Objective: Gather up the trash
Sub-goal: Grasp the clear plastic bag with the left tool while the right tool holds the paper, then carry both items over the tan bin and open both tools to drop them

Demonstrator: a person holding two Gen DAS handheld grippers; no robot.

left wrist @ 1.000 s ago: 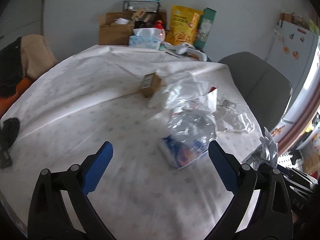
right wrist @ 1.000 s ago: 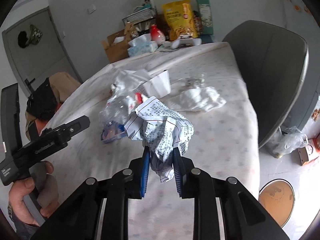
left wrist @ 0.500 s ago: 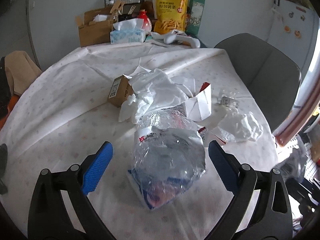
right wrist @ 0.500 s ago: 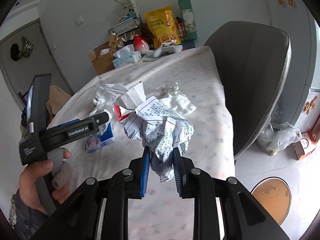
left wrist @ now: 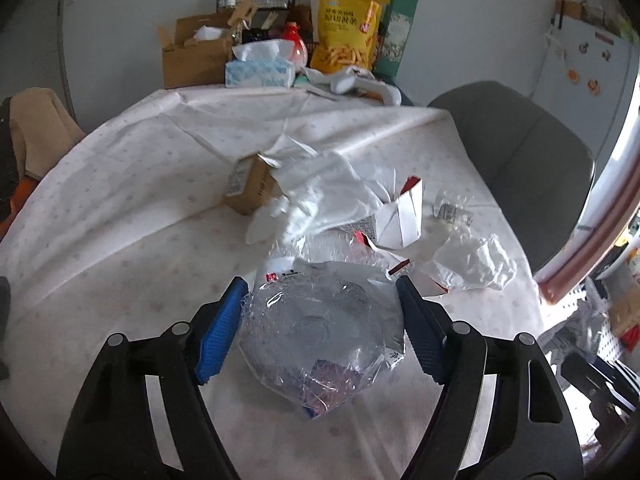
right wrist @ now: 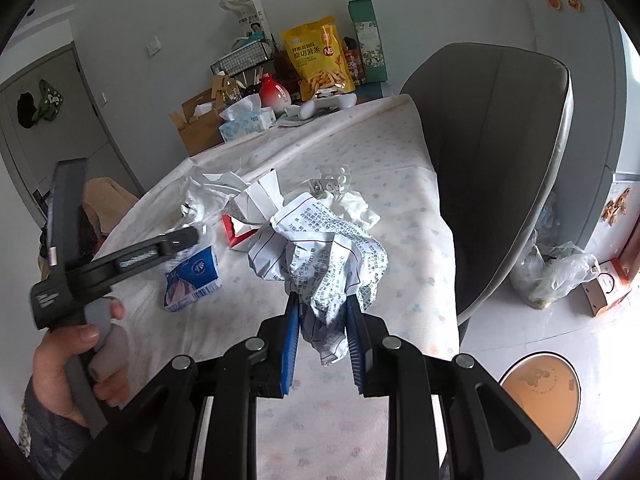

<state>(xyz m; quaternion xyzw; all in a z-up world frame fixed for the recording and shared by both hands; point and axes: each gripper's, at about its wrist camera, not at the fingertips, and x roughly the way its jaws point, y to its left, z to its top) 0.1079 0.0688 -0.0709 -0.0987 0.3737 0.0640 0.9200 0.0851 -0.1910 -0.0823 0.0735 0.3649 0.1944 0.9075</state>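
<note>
The left gripper (left wrist: 320, 334) has been brought in over the crumpled clear plastic bag (left wrist: 320, 336), which a second ago lay well ahead of it on the table (left wrist: 120, 220). Its jaws have just been closing and now bracket the bag on both sides — the blue pads appear to be touching the film at its edges, but a firm pinch cannot be told, so the bag is judged not yet secured. The right gripper (right wrist: 323, 332) is kept clamped on the wad of printed paper (right wrist: 320, 256), held above the tablecloth. More litter is left beyond the bag: a small cardboard box (left wrist: 250, 188), a white and red carton (left wrist: 402, 216), crumpled white tissue (left wrist: 472, 264). A further squeeze is likely needed before the bag is lifted — thin film slips easily.
</note>
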